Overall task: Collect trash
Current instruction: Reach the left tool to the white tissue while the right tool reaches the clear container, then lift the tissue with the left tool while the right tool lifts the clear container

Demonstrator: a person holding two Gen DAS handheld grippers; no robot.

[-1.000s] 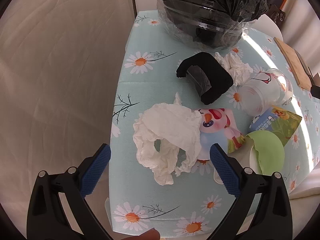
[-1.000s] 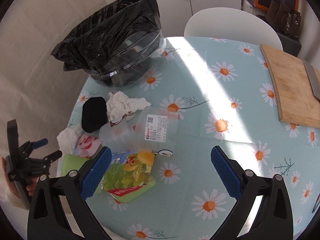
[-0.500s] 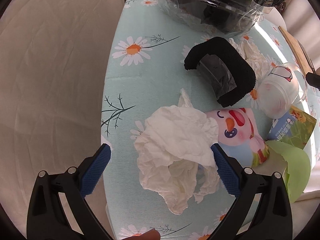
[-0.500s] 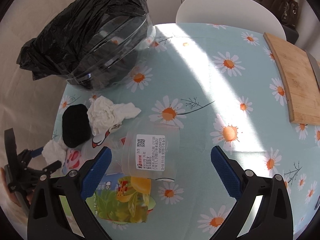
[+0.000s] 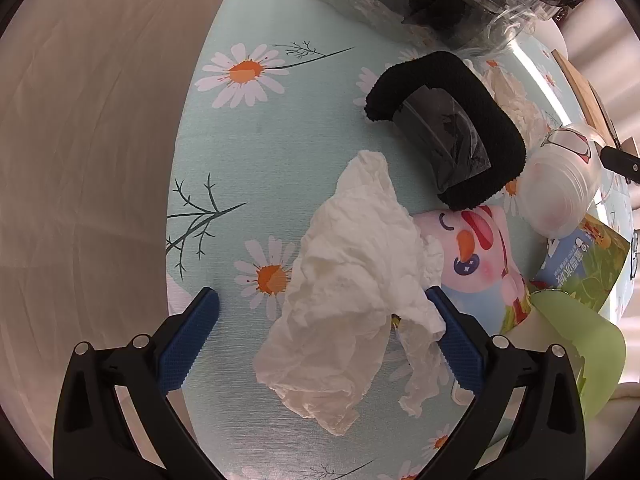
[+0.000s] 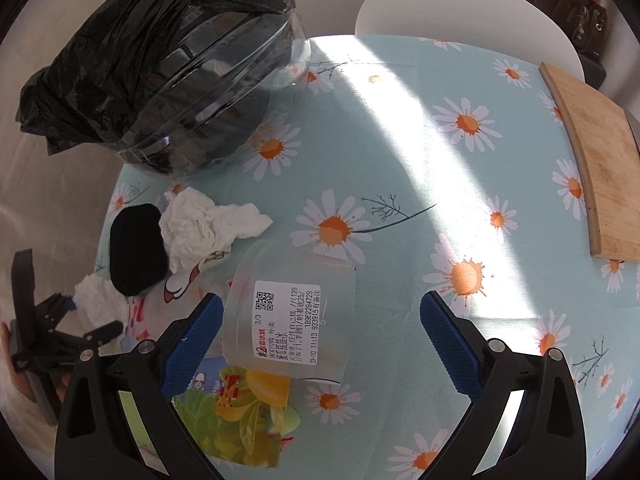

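Left gripper [image 5: 322, 332]: jaws spread wide, straddling a crumpled white tissue [image 5: 352, 304] at lower centre of the left wrist view; the right blue pad touches or overlaps the tissue's edge, the left pad stands apart from it.
Right gripper [image 6: 320, 332]: jaws wide apart, holding nothing — a clear plastic cup [image 6: 290, 316] lying on its side sits between them, nearer the left pad.
Tissues: two (the second, a crumpled wad [image 6: 208, 228], lies left of centre in the right wrist view).
Cups: two clear ones; the other [image 5: 560, 192], with a cartoon print, lies at the right edge of the left wrist view.
Wrappers: two — a cartoon-face packet [image 5: 478, 256] partly under the first tissue, and a fruit-print pouch [image 6: 244, 412] under the labelled cup.
Other litter: one black sponge-like band [image 5: 452, 128] around a clear film, above the first tissue; one green lid [image 5: 576, 348] at lower right.
Bin: one clear tub lined with a black bag [image 6: 160, 72], upper left of the right wrist view; contents cannot be made out.
Surroundings: daisy tablecloth [image 6: 400, 184], wooden board [image 6: 596, 164] at right edge, white chair [image 6: 460, 12] at top.
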